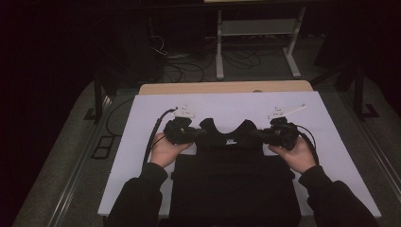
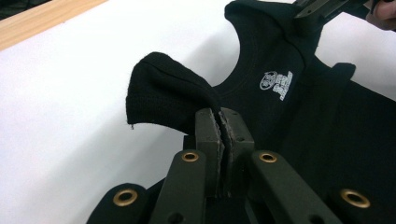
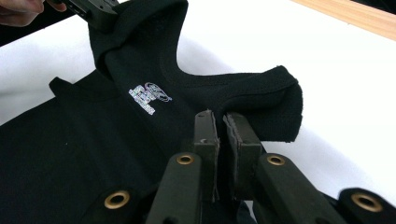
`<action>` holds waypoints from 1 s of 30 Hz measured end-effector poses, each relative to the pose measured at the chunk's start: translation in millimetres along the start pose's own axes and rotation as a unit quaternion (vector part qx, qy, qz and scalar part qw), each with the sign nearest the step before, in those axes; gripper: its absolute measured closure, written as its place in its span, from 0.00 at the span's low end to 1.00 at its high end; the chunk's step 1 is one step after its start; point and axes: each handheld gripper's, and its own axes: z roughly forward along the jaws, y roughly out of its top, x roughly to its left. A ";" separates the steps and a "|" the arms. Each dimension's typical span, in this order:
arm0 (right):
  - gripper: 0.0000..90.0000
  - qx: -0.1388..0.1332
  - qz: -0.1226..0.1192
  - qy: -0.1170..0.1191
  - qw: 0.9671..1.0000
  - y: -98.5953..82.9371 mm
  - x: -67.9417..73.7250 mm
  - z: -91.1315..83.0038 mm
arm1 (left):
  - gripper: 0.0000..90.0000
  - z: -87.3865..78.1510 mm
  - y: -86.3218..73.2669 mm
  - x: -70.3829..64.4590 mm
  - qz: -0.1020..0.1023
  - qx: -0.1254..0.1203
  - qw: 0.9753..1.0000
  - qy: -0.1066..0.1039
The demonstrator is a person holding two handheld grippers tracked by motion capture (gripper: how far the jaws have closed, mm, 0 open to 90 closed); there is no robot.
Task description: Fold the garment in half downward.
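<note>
left tongs (image 2: pixel 223 122): jaws pinched tight on the left shoulder strap of the black knit sleeveless top (image 1: pixel 234 182)
right tongs (image 3: pixel 223 125): clamped on the right strap
top: flat on the white tabletop (image 1: pixel 142 137), both straps lifted, small white logo (image 2: pixel 276 85) under the neckline
step: fold in progress, judging by the grip
next: carry both straps evenly toward the hem, keep the hold

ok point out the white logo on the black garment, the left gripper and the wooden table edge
white logo (image 2: pixel 276 85), left gripper view, middle of the print below the neckline
left gripper (image 2: pixel 223 122), left gripper view, between its fingertips, shut on the black garment (image 2: pixel 327 140)
wooden table edge (image 1: pixel 222 87), high view, middle of the far strip
</note>
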 end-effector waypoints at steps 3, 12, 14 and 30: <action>0.91 0.000 -0.002 0.003 1.000 -1.8 2.2 -1.5 | 0.95 -1.2 -0.6 -2.2 0.002 0.001 1.000 -0.003; 0.91 0.005 -0.003 0.008 1.000 -6.2 11.4 -5.1 | 0.95 -5.1 -9.9 -4.6 0.004 0.014 1.000 -0.013; 0.91 0.010 -0.004 0.006 1.000 -6.3 13.7 -5.8 | 0.95 -5.4 -11.1 -5.0 0.006 0.021 1.000 -0.016; 0.91 0.018 -0.006 0.024 1.000 -16.7 28.8 -16.2 | 0.95 -15.2 -23.6 -29.1 0.021 0.026 0.999 -0.043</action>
